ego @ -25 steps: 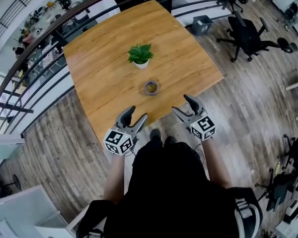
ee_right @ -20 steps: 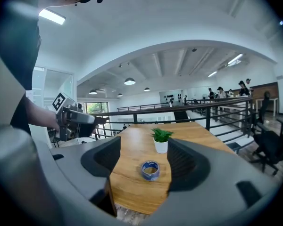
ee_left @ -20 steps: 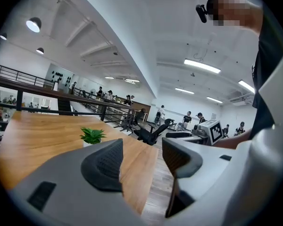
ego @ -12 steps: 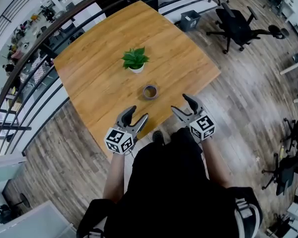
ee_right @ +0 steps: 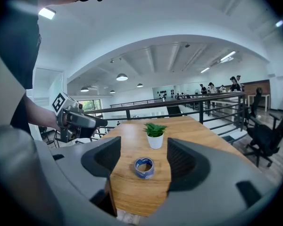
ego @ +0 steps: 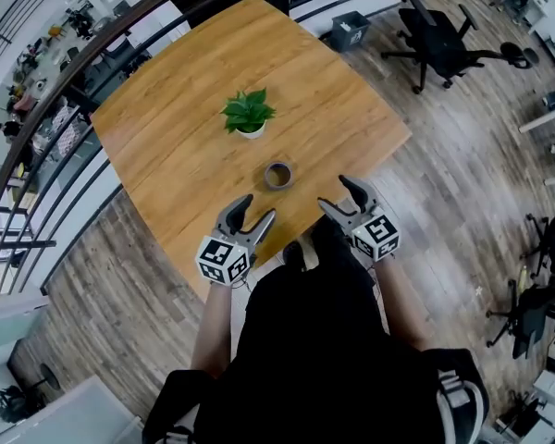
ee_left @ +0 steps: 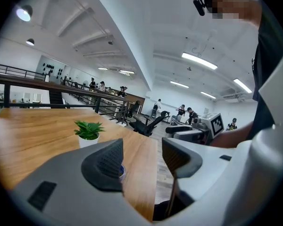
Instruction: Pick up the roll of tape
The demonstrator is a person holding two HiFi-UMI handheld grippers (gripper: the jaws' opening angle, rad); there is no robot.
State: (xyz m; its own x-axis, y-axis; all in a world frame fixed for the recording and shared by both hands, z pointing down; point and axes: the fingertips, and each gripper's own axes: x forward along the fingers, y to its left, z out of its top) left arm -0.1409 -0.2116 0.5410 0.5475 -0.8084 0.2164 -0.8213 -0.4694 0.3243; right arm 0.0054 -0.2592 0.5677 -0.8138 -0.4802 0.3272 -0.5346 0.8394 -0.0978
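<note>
The roll of tape (ego: 278, 175), grey-blue with a cardboard core, lies flat on the wooden table (ego: 180, 146) near its front corner. Behind it stands a small potted plant (ego: 248, 115) in a white pot. My left gripper (ego: 253, 211) hovers open at the table's near edge, left of the tape. My right gripper (ego: 338, 195) is open to the tape's right, at the same edge. In the right gripper view the tape (ee_right: 144, 167) shows between the open jaws, some way ahead. In the left gripper view the tape (ee_left: 121, 172) only peeks out beside the left jaw.
A black railing (ego: 83, 72) runs along the table's far and left sides. Office chairs (ego: 444, 40) and a dark bin (ego: 351, 30) stand on the wood floor at the right. The person's body fills the bottom of the head view.
Both grippers have edged forward and slightly lower toward the table's near edge. Their jaws stay apart. The tape and the plant have not moved on the table.
</note>
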